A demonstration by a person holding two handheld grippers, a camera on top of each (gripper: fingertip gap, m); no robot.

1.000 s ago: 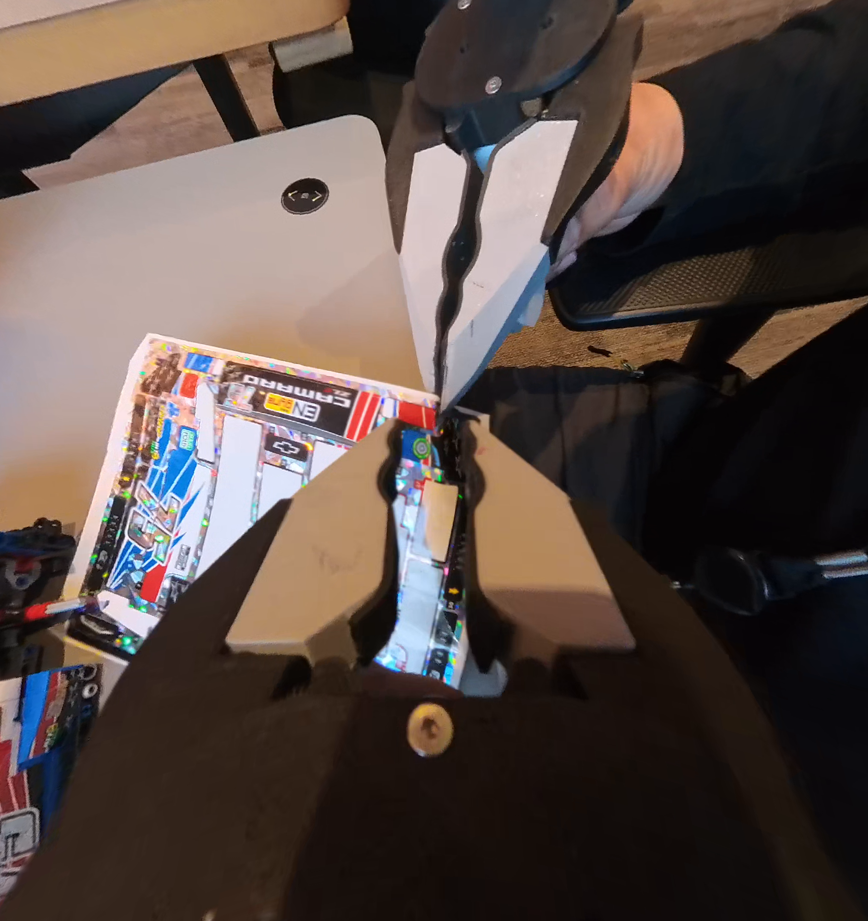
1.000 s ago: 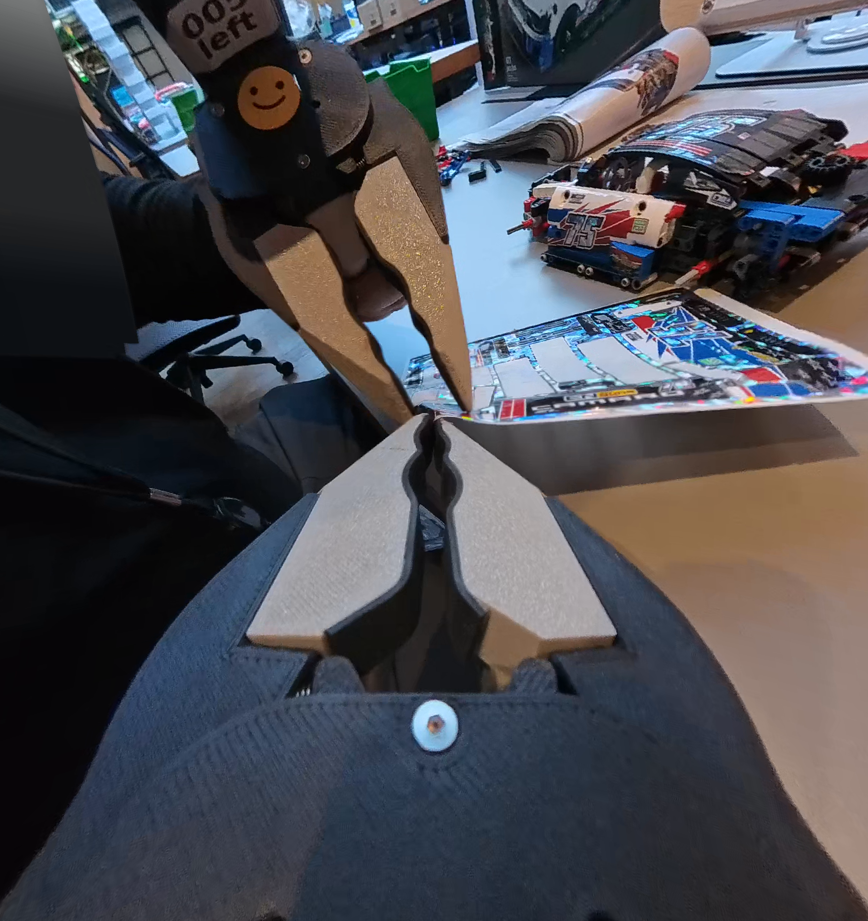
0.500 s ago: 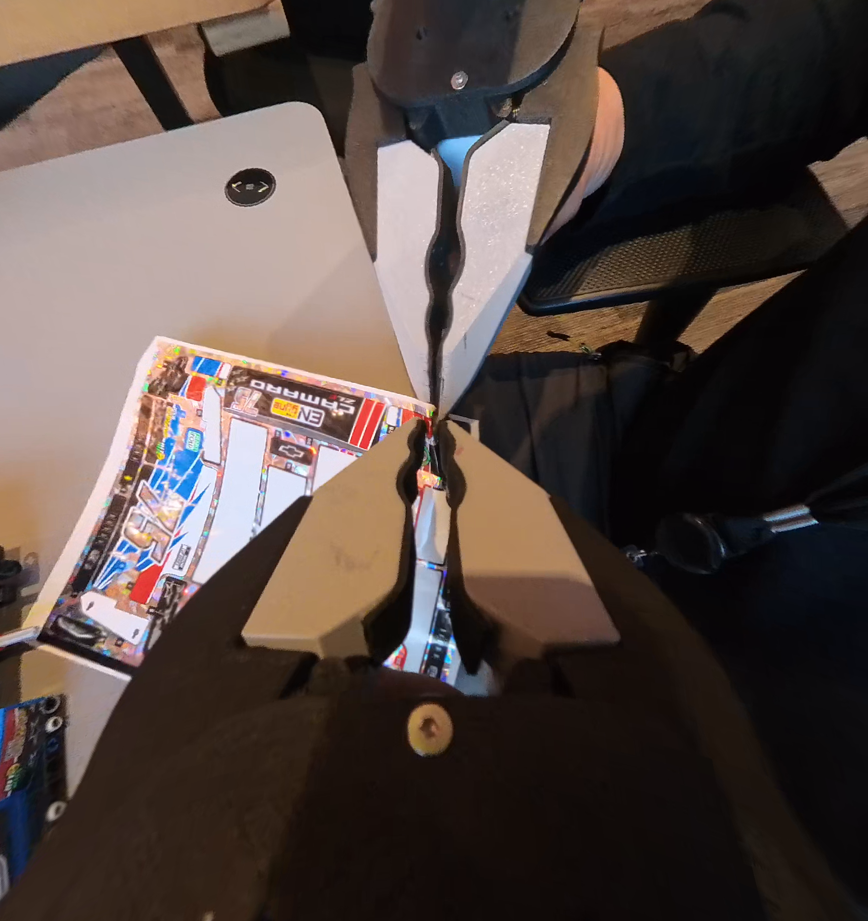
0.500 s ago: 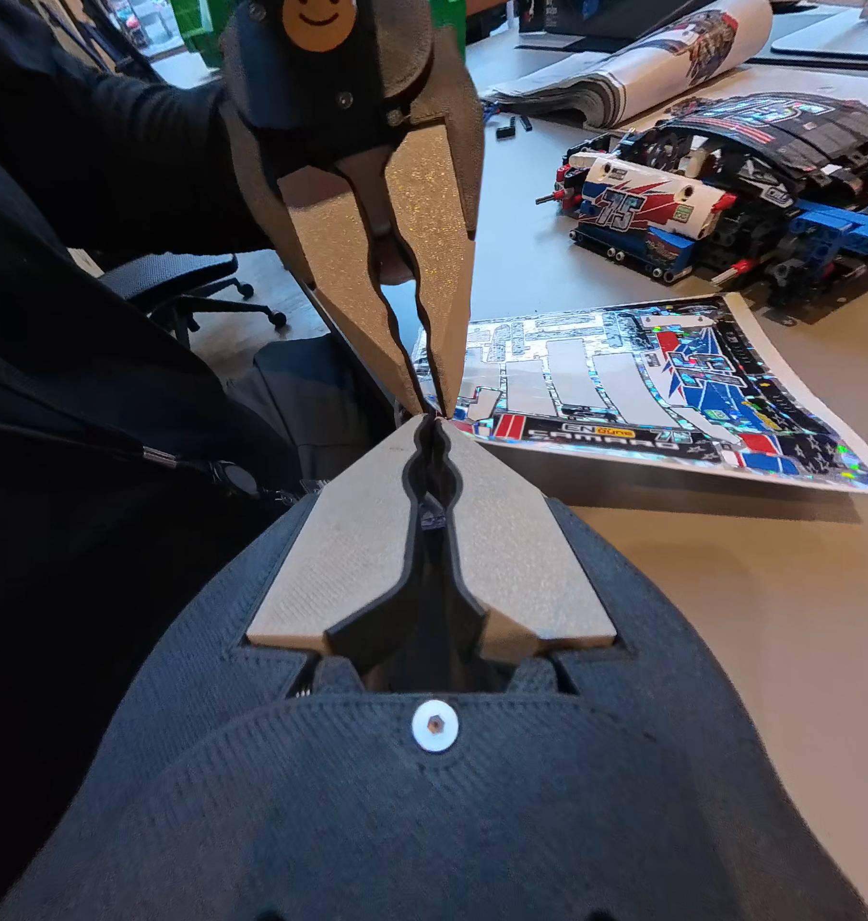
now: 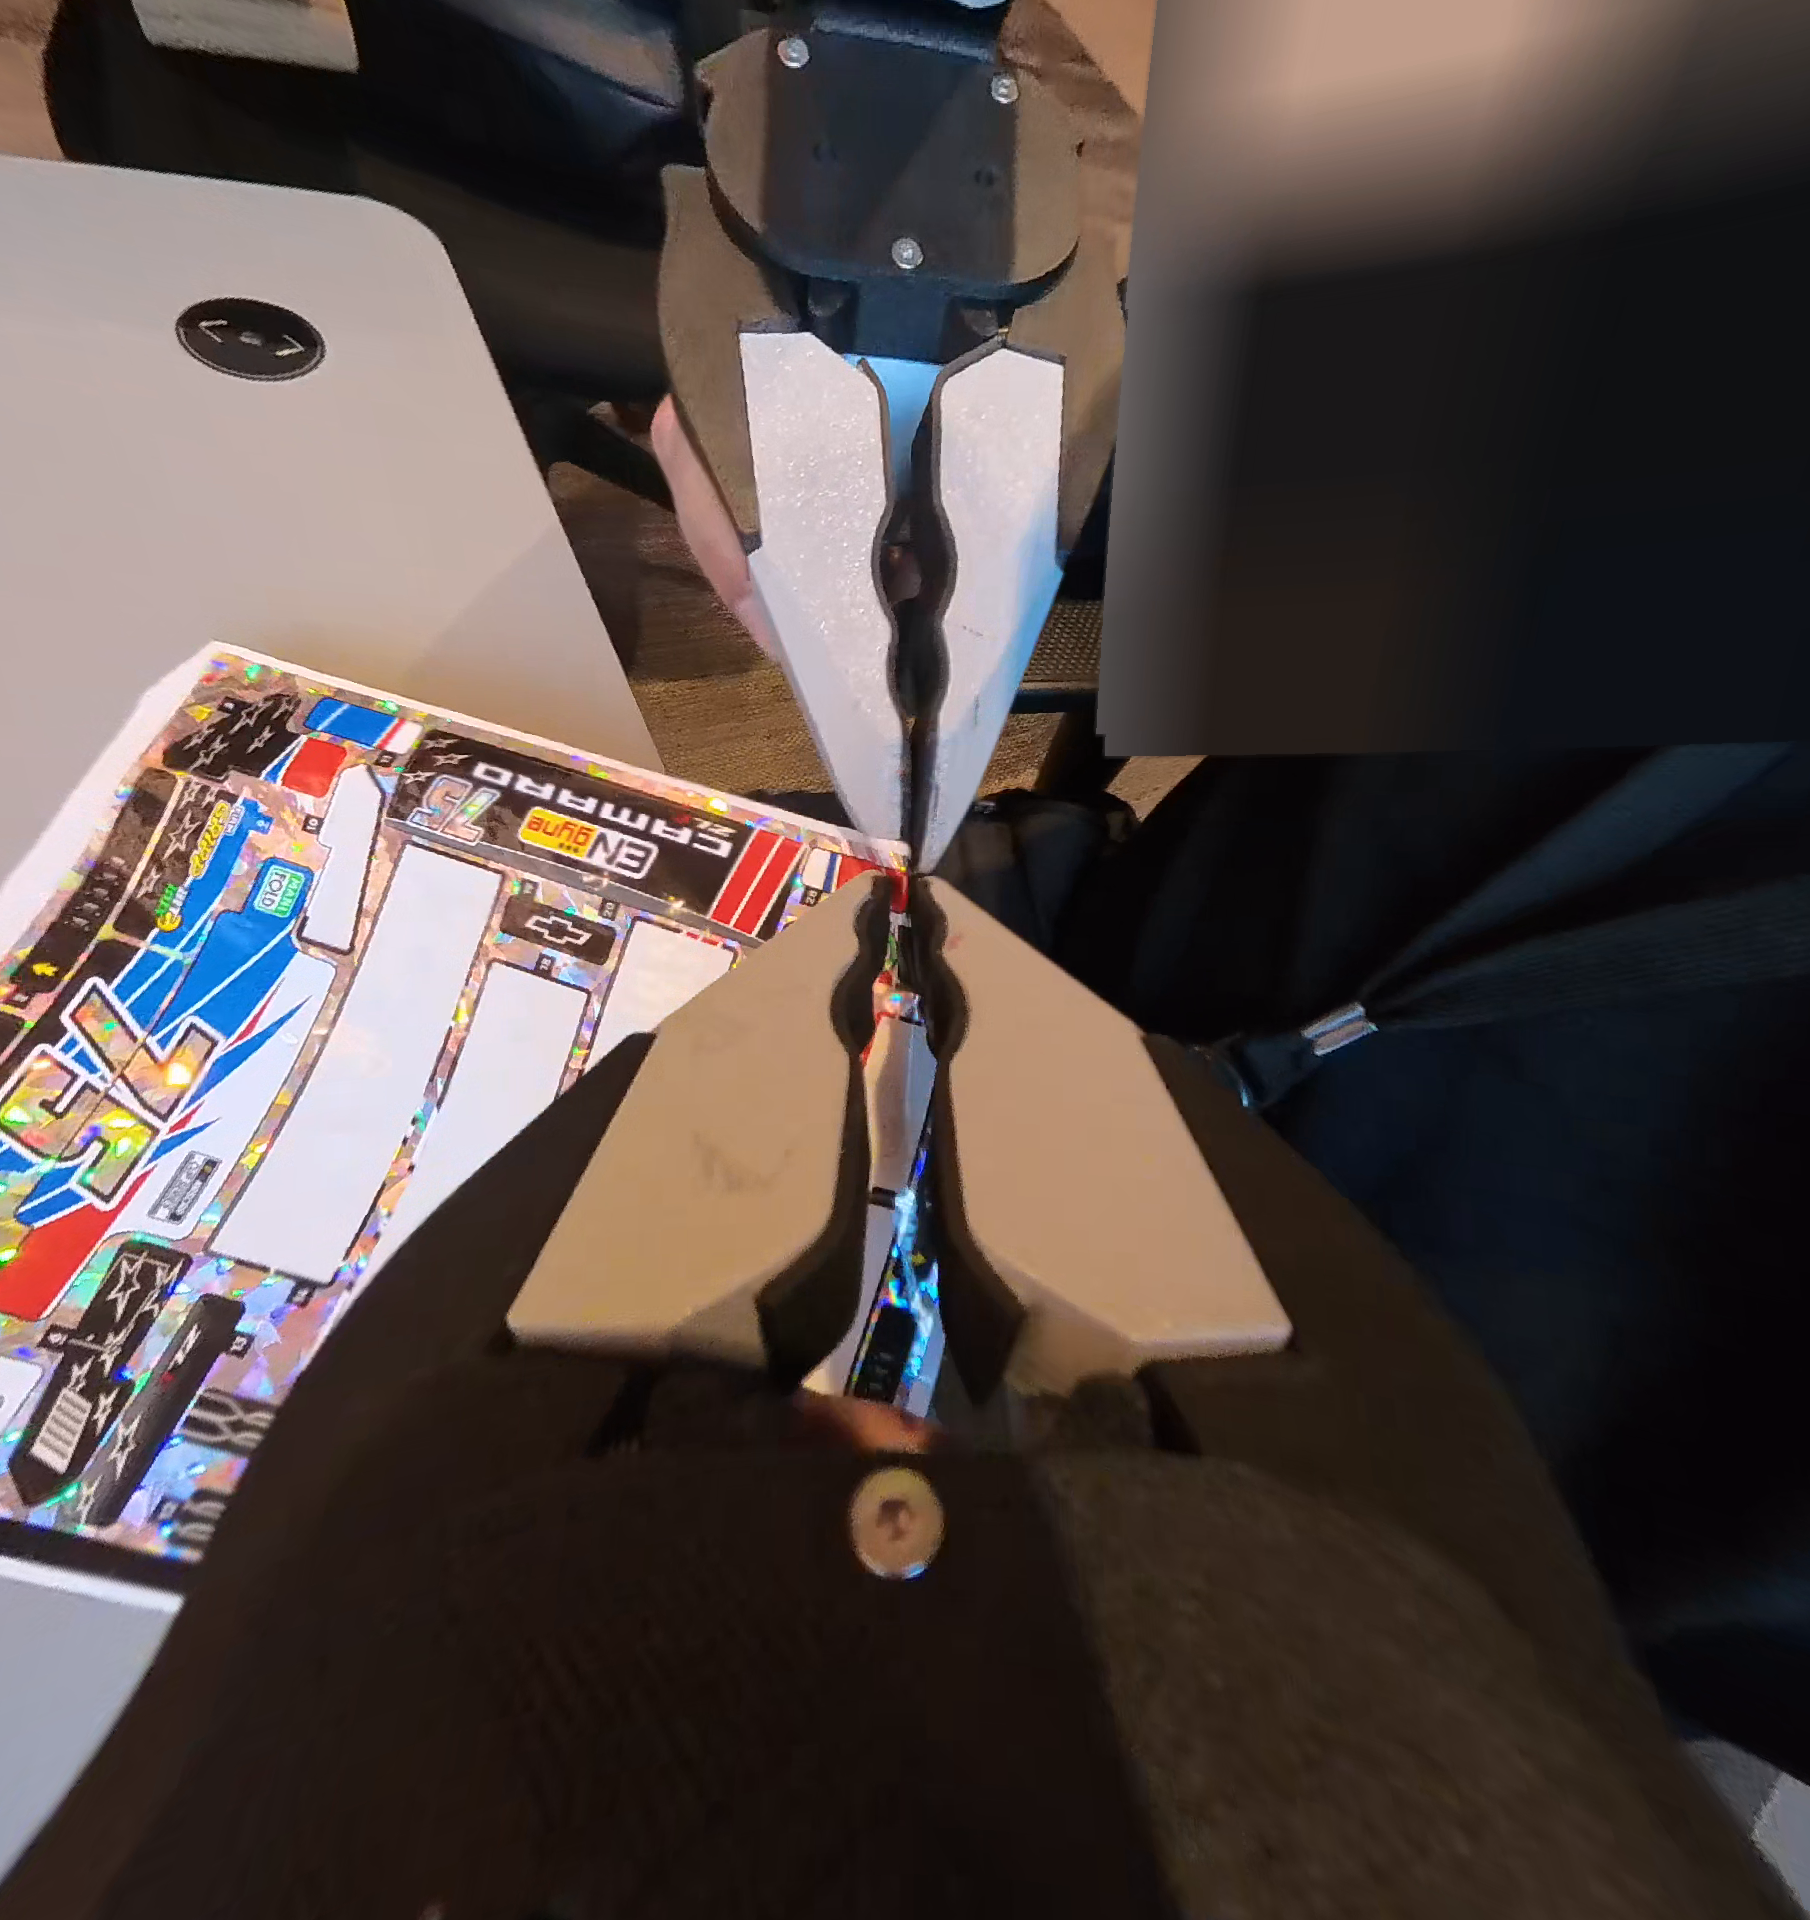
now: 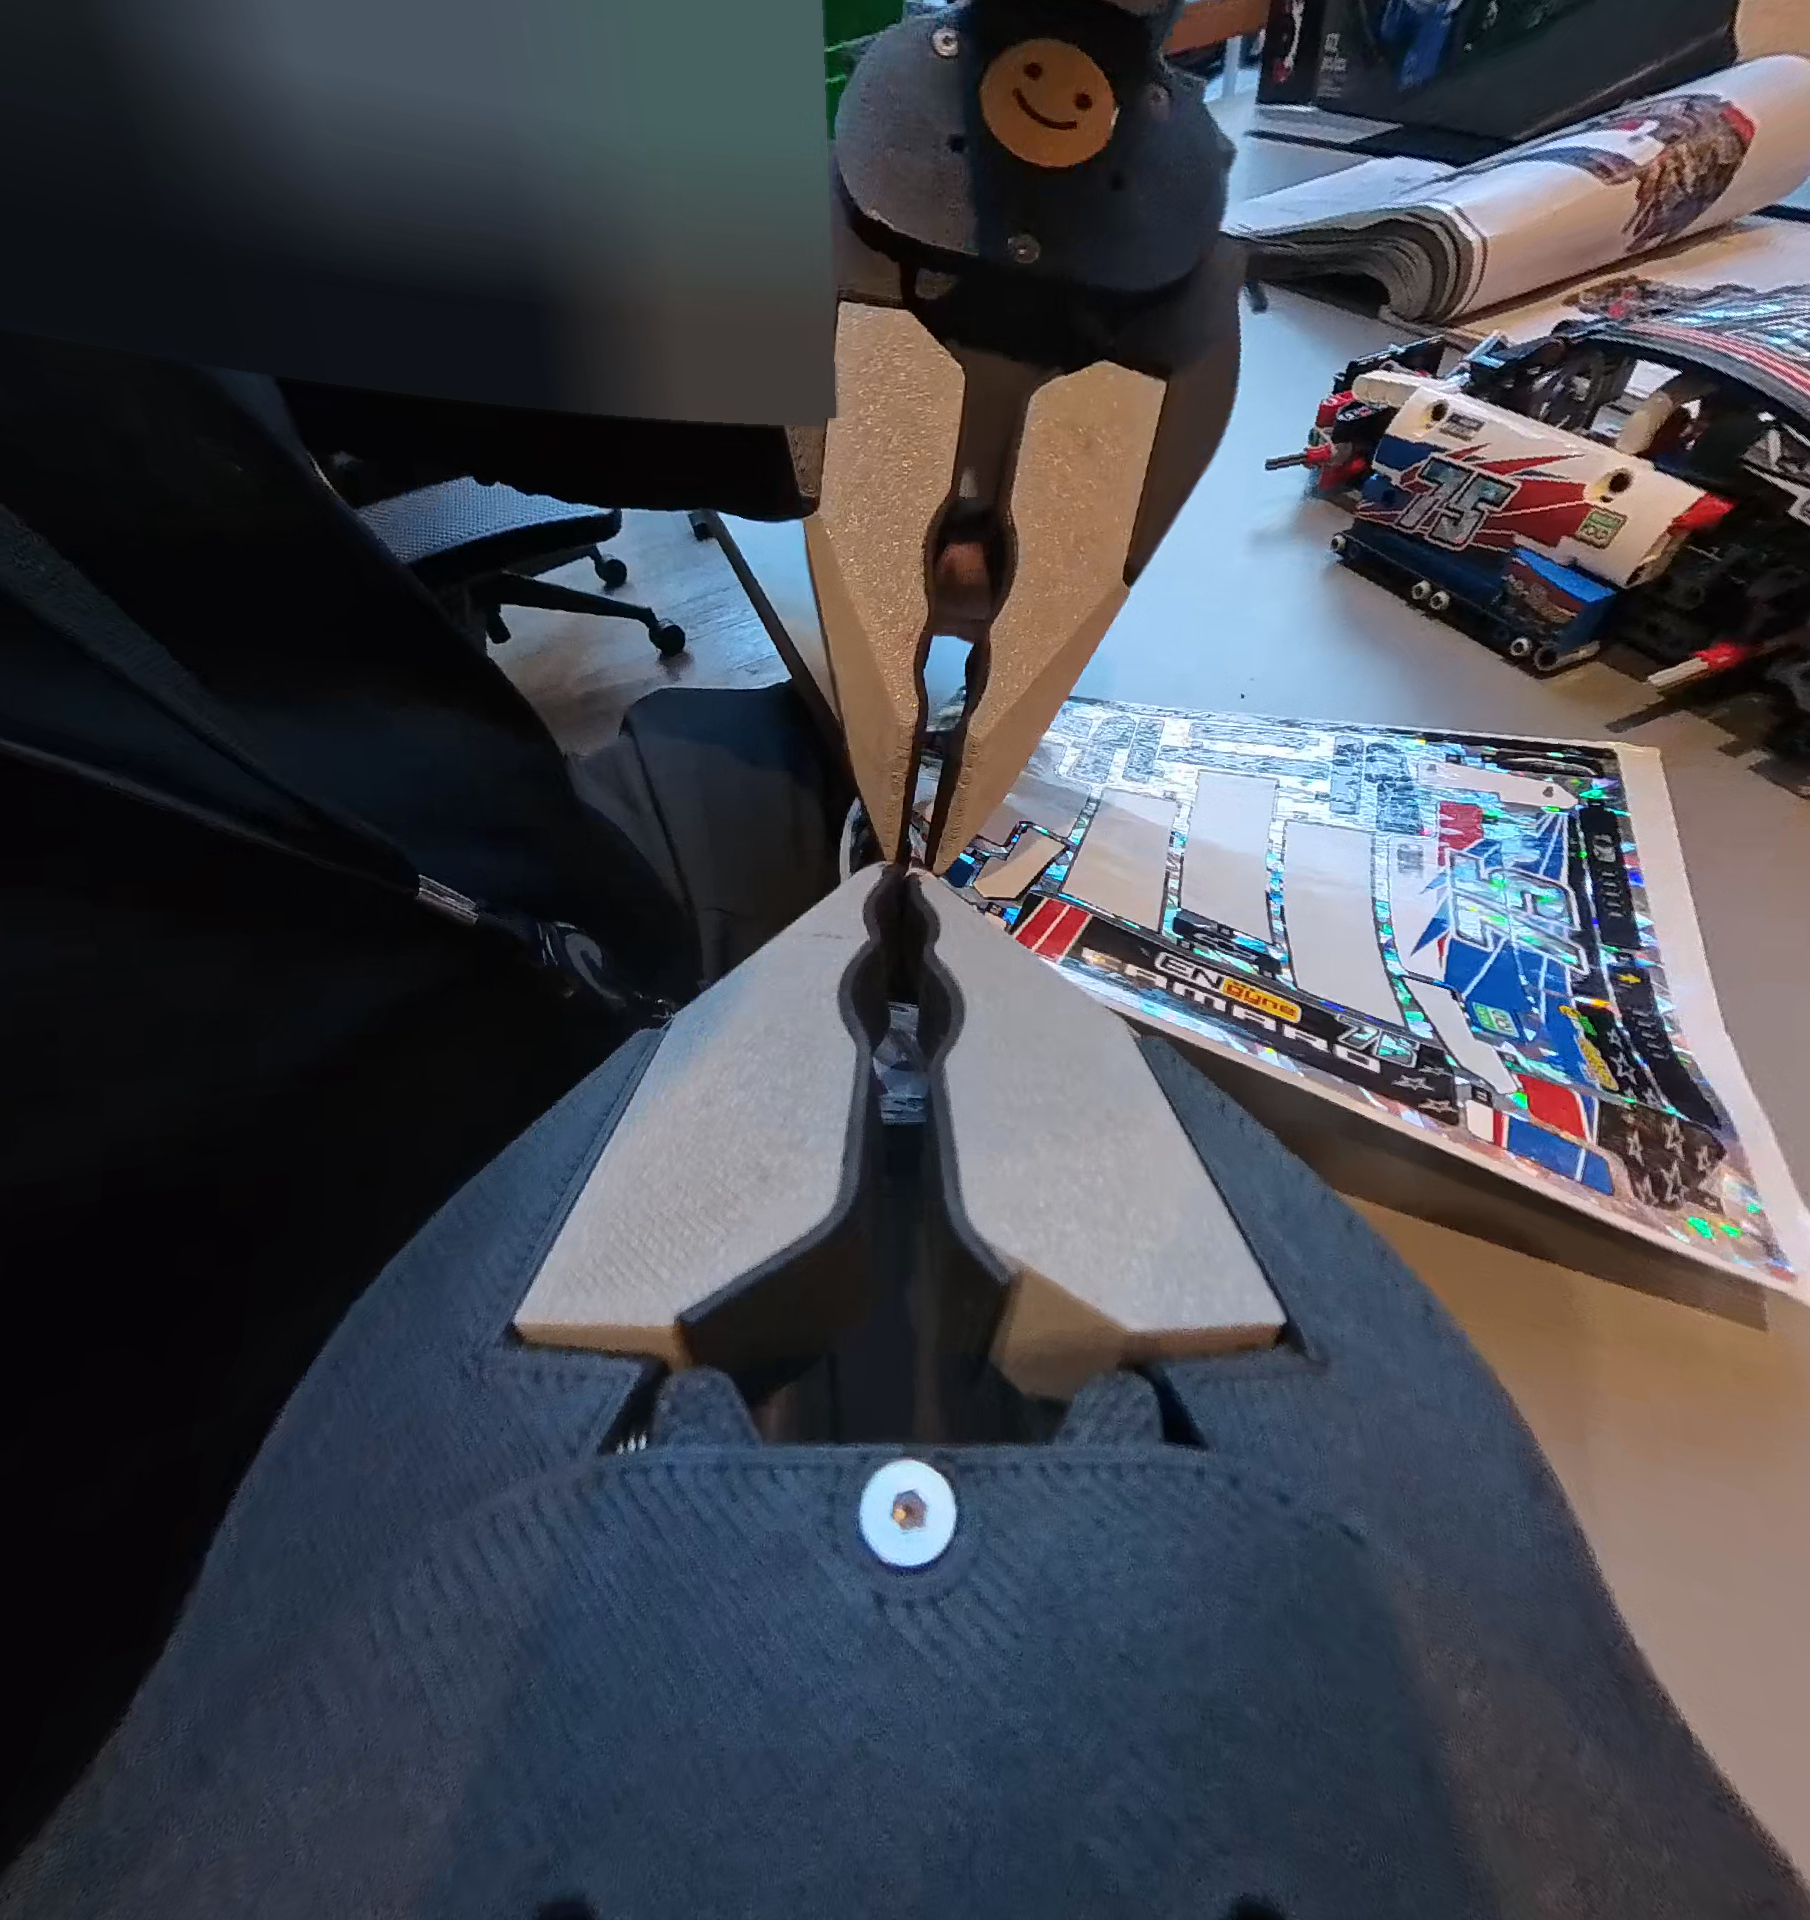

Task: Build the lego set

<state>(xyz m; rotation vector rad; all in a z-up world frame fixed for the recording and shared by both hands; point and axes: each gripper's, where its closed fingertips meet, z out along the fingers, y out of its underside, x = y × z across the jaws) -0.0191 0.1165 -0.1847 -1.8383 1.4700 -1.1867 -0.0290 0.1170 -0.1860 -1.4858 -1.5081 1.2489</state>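
Observation:
A glittery sticker sheet point(image 5: 361, 1039) lies part on the white table, its near corner lifted; it also shows in the right wrist view point(image 6: 1348, 935). My left gripper point(image 5: 906, 896) is shut on the sheet's edge at that corner, and the sheet runs back between its fingers. My right gripper point(image 6: 899, 878) is shut, tip to tip with the left gripper point(image 6: 916, 847) at the corner. A small glittery sticker piece point(image 6: 901, 1039) sits between its fingers. In the left wrist view the right gripper point(image 5: 916, 836) points down from above. The partly built Lego car point(image 6: 1607, 499) stands beyond the sheet.
A rolled-open instruction booklet point(image 6: 1555, 177) lies behind the car. The table's point(image 5: 205, 520) rounded corner and edge are just left of the grippers, with a round black control point(image 5: 249, 338) set in it. A person's dark clothing and an office chair point(image 6: 527, 561) are off the edge. The grippers are tip to tip, or close to it. Left tips and right tips are each some 25 cm from the partly built Lego car point(image 6: 1607, 499).
My left gripper's fingers have closed on the sheet's edge. Both grippers have stayed tip to tip at the corner, and the sheet has turned in view.

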